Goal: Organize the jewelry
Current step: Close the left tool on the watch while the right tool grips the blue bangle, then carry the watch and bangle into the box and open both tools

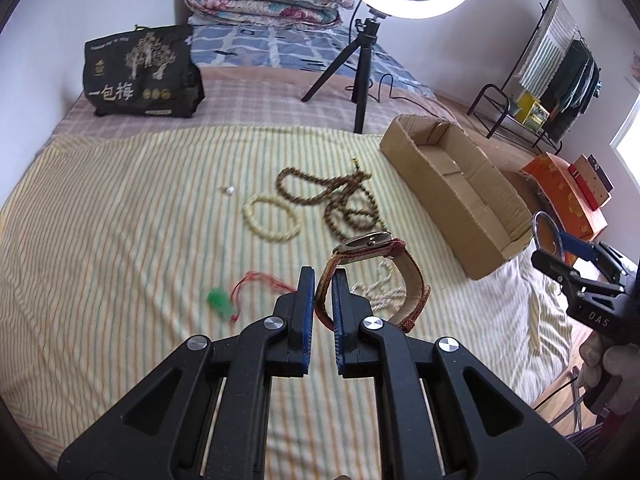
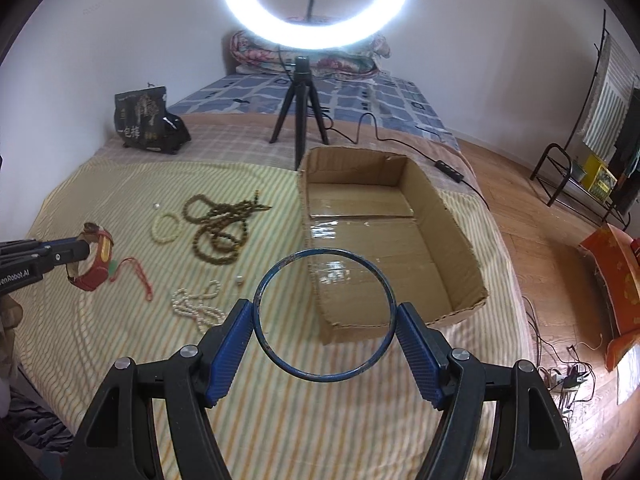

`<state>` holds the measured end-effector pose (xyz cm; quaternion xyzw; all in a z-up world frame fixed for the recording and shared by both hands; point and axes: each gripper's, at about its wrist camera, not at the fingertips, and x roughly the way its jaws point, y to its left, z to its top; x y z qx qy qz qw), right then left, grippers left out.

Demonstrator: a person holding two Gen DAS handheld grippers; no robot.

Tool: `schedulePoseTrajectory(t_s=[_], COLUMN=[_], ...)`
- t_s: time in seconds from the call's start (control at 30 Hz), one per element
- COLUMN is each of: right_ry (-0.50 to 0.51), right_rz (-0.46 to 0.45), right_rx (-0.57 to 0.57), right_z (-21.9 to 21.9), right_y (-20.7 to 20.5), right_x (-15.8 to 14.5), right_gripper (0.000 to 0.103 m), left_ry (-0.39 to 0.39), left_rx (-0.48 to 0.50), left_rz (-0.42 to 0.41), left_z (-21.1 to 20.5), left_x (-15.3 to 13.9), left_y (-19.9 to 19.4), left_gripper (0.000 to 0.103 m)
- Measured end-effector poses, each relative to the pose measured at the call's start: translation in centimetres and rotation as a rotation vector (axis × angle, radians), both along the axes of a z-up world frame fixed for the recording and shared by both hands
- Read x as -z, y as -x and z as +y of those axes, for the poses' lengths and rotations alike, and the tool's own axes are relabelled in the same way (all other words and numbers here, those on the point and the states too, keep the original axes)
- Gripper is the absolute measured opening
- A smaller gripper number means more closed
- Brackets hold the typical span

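Left tongs (image 1: 324, 292) pinch the strap of a red watch (image 1: 380, 276) above the striped bed (image 2: 120, 184); right tongs (image 2: 324, 320) stand wide, clamped across a blue bangle (image 2: 324, 316) near the cardboard box (image 2: 440, 216). The watch, held by one strap only, could swing or slip free; the thin bangle could pop from its pads. Loose beads (image 2: 216, 224) and pearls (image 2: 196, 304) lie between. The box's open top offers clear room, though its near wall could catch a low approach.

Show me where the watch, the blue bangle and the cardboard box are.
watch (image 1: 362, 241): left wrist view, on its metal case.
blue bangle (image 2: 276, 354): right wrist view, on its lower left rim.
cardboard box (image 2: 460, 228): right wrist view, on its right wall.
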<state>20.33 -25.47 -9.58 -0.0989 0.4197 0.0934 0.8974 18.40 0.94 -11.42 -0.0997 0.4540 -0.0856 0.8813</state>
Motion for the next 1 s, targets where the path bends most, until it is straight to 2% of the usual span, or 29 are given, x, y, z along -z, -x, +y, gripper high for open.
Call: schedulePoseTrajectory(t_s=[0.43,0.67,1.0], right_ry=[0.001,-0.004,-0.032], right_rz=[0.013,0.033,0.057], right_rx=[0.045,0.069,0.110], right_z=[-3.5,-5.0,-7.1], right_y=[-3.9,-6.1,-8.7], right_x=[0.6,1.6,3.2], right_gripper=[0.074,0.074,0.074], left_ry=[0.007,0.005,0.010], left_rx=[0.063,0.118,0.146], left_rz=[-0.040,-0.037,-0.026], left_z=[-5.4,-9.8,-13.7], left_x=[-1.4,-0.9,0.1], left_y=[-7.2,-11.6,-16.8], left_gripper=[0.006,0.006,0.006])
